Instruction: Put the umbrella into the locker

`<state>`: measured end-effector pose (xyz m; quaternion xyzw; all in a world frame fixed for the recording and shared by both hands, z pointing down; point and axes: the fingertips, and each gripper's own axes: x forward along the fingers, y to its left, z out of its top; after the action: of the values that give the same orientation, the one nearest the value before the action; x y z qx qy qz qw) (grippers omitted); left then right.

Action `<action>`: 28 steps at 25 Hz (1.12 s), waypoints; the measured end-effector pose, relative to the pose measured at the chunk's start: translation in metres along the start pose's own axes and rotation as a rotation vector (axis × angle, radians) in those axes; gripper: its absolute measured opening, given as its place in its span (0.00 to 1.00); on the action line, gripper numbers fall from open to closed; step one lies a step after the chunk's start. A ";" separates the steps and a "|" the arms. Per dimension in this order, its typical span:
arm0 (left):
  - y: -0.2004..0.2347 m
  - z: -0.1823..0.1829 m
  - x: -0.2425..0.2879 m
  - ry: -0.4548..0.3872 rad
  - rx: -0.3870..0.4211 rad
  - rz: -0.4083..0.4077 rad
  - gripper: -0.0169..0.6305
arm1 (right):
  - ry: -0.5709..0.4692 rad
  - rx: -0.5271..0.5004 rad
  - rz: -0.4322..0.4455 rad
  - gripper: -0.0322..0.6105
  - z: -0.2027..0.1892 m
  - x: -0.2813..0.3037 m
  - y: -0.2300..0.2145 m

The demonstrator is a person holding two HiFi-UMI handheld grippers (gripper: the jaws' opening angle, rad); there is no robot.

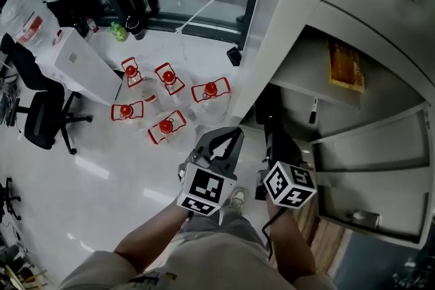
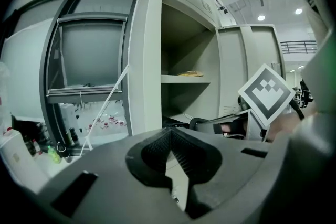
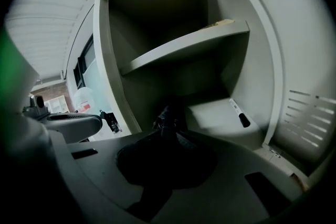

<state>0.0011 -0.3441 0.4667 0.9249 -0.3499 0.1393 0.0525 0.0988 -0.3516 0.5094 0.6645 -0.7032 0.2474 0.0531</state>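
The locker (image 1: 299, 88) stands open on the right, with a shelf (image 3: 184, 47) across its upper part. My right gripper (image 1: 275, 140) is shut on a dark folded umbrella (image 1: 266, 109). The umbrella's front end (image 3: 167, 117) reaches into the lower compartment, just above its floor. In the left gripper view the umbrella (image 2: 210, 124) shows as a black rod beside the right gripper's marker cube (image 2: 265, 94). My left gripper (image 1: 233, 137) hangs just left of the right one, outside the locker, its jaws (image 2: 169, 136) shut with nothing between them.
A marker pen (image 3: 239, 113) lies on the lower compartment's floor. A yellow-brown flat item (image 1: 346, 64) rests on the upper shelf. The locker door (image 1: 370, 146) is swung open at the right. Several red-capped water jugs (image 1: 166, 78), a white box (image 1: 81, 64) and an office chair (image 1: 41, 115) stand on the floor to the left.
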 end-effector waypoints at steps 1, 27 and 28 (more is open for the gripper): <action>0.000 -0.001 0.001 0.005 -0.003 0.002 0.04 | 0.005 -0.007 0.006 0.09 0.001 0.003 0.000; 0.006 0.001 0.032 0.001 -0.024 0.028 0.04 | 0.090 -0.090 0.077 0.12 0.018 0.085 0.003; 0.006 0.001 0.033 0.003 -0.023 0.030 0.04 | 0.090 -0.090 0.076 0.13 0.019 0.087 0.002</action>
<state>0.0209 -0.3691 0.4752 0.9186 -0.3653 0.1376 0.0616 0.0918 -0.4389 0.5274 0.6223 -0.7354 0.2470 0.1050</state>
